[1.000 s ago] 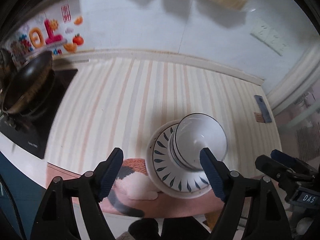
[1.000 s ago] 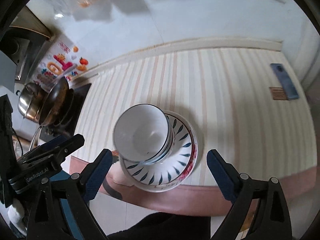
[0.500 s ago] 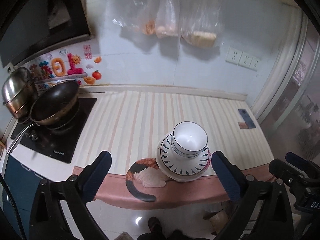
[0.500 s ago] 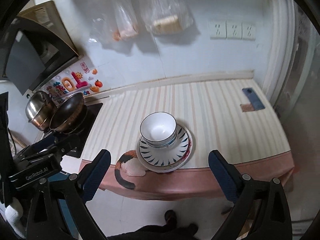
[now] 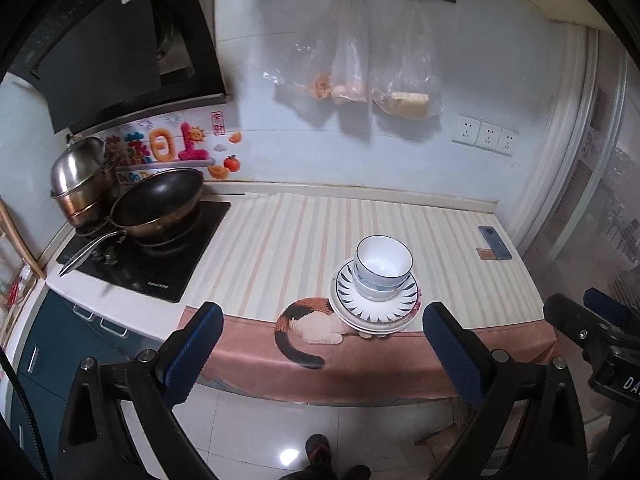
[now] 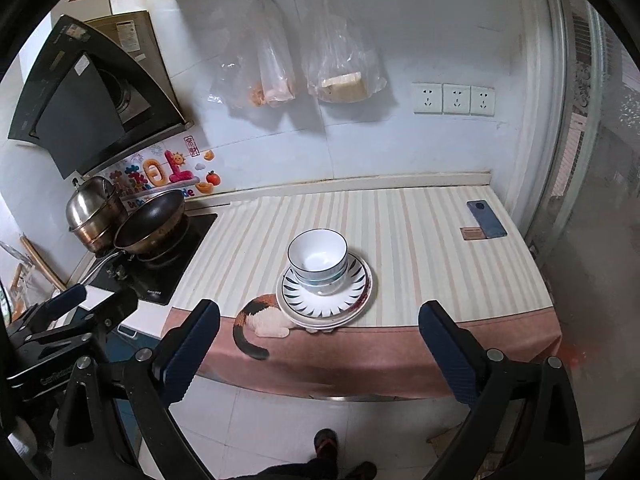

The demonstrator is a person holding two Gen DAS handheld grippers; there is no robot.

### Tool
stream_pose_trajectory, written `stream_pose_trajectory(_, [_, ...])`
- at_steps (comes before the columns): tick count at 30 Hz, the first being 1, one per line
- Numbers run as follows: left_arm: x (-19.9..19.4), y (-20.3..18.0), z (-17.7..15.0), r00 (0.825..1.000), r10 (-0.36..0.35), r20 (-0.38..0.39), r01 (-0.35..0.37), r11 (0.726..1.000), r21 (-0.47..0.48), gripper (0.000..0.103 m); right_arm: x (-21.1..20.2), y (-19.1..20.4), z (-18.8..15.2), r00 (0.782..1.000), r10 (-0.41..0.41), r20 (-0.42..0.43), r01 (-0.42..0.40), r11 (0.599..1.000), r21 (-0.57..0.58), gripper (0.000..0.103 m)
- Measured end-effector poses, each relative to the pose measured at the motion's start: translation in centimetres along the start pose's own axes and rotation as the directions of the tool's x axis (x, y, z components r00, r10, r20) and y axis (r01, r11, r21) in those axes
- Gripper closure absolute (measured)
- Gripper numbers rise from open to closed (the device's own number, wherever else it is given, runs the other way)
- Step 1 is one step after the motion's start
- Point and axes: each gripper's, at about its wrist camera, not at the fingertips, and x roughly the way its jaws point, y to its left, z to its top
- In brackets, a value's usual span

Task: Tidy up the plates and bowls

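risk: plates (image 5: 376, 312) stack overhangs the counter (image 5: 288, 240) front edge, a bump could tip it off; nested bowls (image 5: 383, 266) sit off-centre toward the back, may slide | look: white bowls, blue rims; top plate blue leaf pattern | where: near front edge, beside cat print | left gripper (image 5: 320, 354) spread, empty | right gripper (image 6: 318, 352) spread, empty

The bowls (image 5: 383, 268) sit nested on the stacked plates (image 5: 374, 307), at the counter's (image 5: 280, 248) near edge. A cat picture (image 5: 310, 326) touches the plates at nine o'clock. The stove (image 5: 152, 248) lies well apart toward ten o'clock, a pan (image 5: 158, 202) on it and a pot (image 5: 80, 184) behind. A phone (image 5: 495, 242) lies at two o'clock. Bags (image 5: 360, 64) hang on the wall behind.
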Motion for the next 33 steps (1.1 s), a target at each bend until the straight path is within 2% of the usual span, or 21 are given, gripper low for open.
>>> stream_pose_trajectory(10, [-2.5,0.6,-1.6,1.0,0.017,0.023,-0.016,1.0,-0.013,0.001,-2.3,0.4,-1.7,1.0,-0.012,0.018,0.012,1.0,-0.011,0.001])
stream_pose_trajectory(33, [-3.4,1.1,-2.3,1.0,0.01,0.023,-0.009,1.0,-0.019,0.001,-2.5,1.0,-1.9,0.999,-0.031,0.008,0.031,0.999,-0.02,0.001])
